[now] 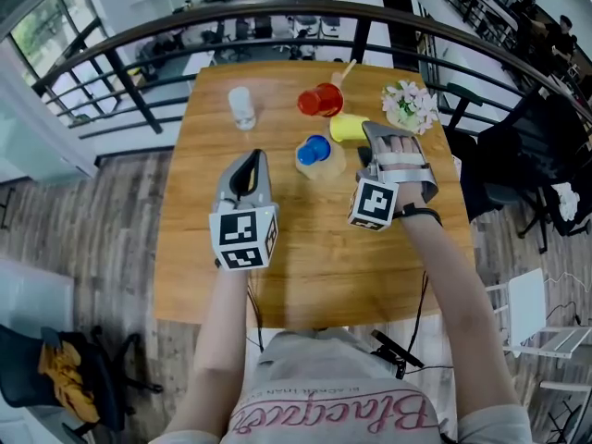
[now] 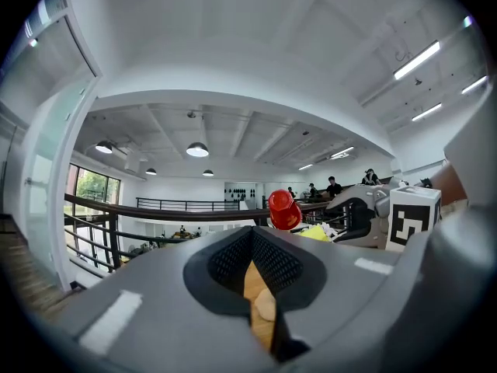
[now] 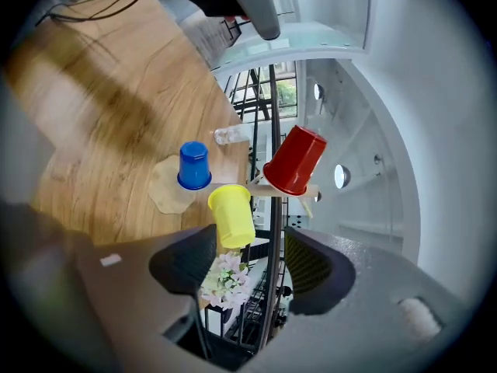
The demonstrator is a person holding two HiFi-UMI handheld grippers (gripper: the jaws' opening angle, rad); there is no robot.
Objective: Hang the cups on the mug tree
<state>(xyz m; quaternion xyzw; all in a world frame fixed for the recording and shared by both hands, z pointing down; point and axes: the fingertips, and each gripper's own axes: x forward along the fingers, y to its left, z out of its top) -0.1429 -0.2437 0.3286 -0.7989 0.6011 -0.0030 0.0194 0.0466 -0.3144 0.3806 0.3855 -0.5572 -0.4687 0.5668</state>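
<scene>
The wooden mug tree (image 3: 309, 195) stands on a pale base (image 1: 333, 165) at the middle back of the table (image 1: 314, 266). Three cups hang on its pegs: a red cup (image 1: 321, 100) (image 3: 295, 160), a blue cup (image 1: 314, 149) (image 3: 193, 165) and a yellow cup (image 1: 349, 128) (image 3: 232, 214). My right gripper (image 1: 377, 137) (image 3: 248, 247) is open right at the yellow cup, whose bottom reaches between the jaw tips; the pads do not press on it. My left gripper (image 1: 250, 158) (image 2: 252, 247) is shut and empty, left of the tree and pointing past it.
A small pot of pale flowers (image 1: 411, 105) stands at the table's back right, close to my right gripper. A clear glass (image 1: 241, 107) stands at the back left. A dark railing (image 1: 277, 12) curves behind the table, above a drop to a lower floor.
</scene>
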